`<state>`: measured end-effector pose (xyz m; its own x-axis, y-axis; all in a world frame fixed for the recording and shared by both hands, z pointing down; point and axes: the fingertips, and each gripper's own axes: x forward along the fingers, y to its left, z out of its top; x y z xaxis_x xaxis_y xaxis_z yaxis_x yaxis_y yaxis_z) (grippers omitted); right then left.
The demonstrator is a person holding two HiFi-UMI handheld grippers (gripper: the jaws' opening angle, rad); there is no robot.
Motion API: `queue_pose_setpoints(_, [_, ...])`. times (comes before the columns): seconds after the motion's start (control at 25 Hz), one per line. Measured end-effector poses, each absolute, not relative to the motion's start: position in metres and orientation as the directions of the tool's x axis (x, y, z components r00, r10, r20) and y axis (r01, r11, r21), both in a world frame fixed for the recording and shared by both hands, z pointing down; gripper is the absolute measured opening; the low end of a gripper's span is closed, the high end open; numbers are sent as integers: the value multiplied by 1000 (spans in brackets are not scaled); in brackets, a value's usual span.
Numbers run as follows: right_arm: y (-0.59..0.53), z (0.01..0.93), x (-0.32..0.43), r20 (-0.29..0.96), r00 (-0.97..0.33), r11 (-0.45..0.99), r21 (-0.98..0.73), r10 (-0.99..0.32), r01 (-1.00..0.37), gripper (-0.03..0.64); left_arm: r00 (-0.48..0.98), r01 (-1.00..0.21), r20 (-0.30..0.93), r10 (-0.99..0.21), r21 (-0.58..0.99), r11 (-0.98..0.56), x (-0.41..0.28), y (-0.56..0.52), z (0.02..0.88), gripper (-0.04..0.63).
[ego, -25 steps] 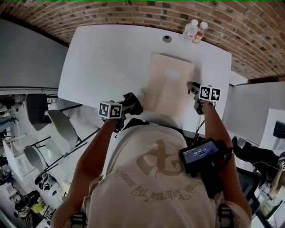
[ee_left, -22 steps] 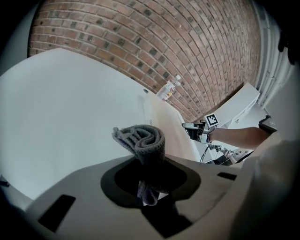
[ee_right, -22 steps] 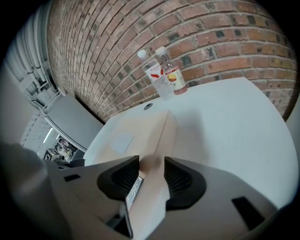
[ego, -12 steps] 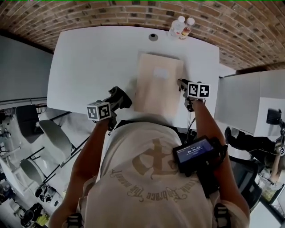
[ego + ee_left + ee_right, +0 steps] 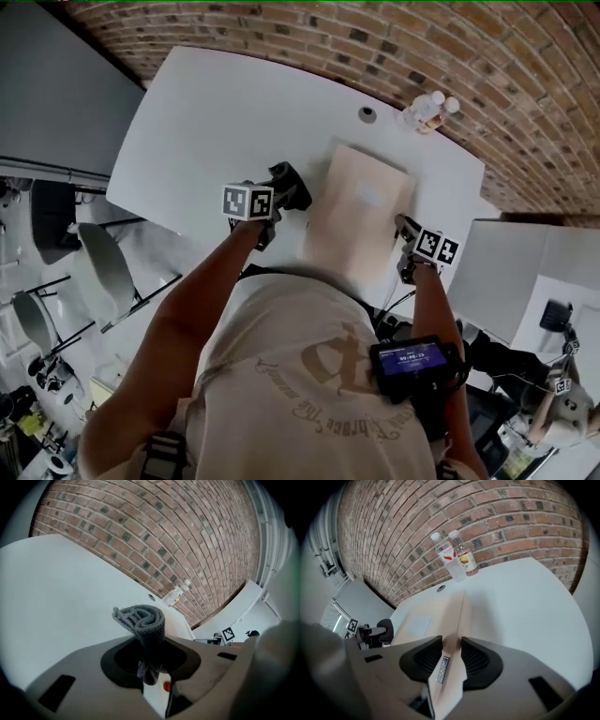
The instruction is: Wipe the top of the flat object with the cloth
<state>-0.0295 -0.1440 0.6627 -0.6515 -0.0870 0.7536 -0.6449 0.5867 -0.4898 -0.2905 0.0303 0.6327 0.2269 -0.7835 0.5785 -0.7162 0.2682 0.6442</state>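
A flat tan box point(image 5: 361, 220) lies on the white table point(image 5: 225, 112). In the head view my left gripper point(image 5: 284, 190) hovers just off the box's left edge. It is shut on a rolled grey cloth point(image 5: 143, 623), which sticks up from the left gripper point(image 5: 150, 663) in its own view. My right gripper point(image 5: 403, 225) sits at the box's right edge. In the right gripper view its jaws point(image 5: 451, 649) have just been closing, and the box's edge point(image 5: 454, 620) fills the gap between the pads.
Two plastic bottles point(image 5: 429, 111) stand at the table's far edge by the brick wall, near a round cable hole point(image 5: 367, 113). Chairs point(image 5: 103, 272) stand on the floor to the left. A white partition point(image 5: 506, 253) adjoins the table on the right.
My left gripper has carried the cloth from the table's near edge in over the table, up beside the box's left edge. The right gripper has stayed at the right edge.
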Motion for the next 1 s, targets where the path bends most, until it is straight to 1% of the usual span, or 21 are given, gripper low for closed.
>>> queue_pose_setpoints(0.2, [-139, 661, -29, 759, -644, 571, -487, -98, -661, 140, 210, -743, 578, -789, 619, 255, -317, -13, 635, 106])
queue_pose_setpoints(0.44, [-138, 658, -33, 786, -612, 612, -441, -89, -656, 150, 212, -788, 589, -780, 575, 220, -330, -59, 641, 104])
queue_pose_setpoints(0.6, [-139, 654, -34, 772, -631, 588, -475, -79, -655, 155, 173, -827, 609, -774, 516, 222, -342, -82, 644, 104])
queue_pose_setpoints(0.84, [-140, 650, -37, 717, -693, 507, -570, -76, -646, 163, 155, -845, 609, -778, 490, 215, -346, -103, 643, 104])
queue_pose_setpoints(1.0, [-134, 654, -40, 719, -693, 525, -572, -50, -631, 189, 116, -872, 609, -785, 441, 213, -354, -112, 641, 105])
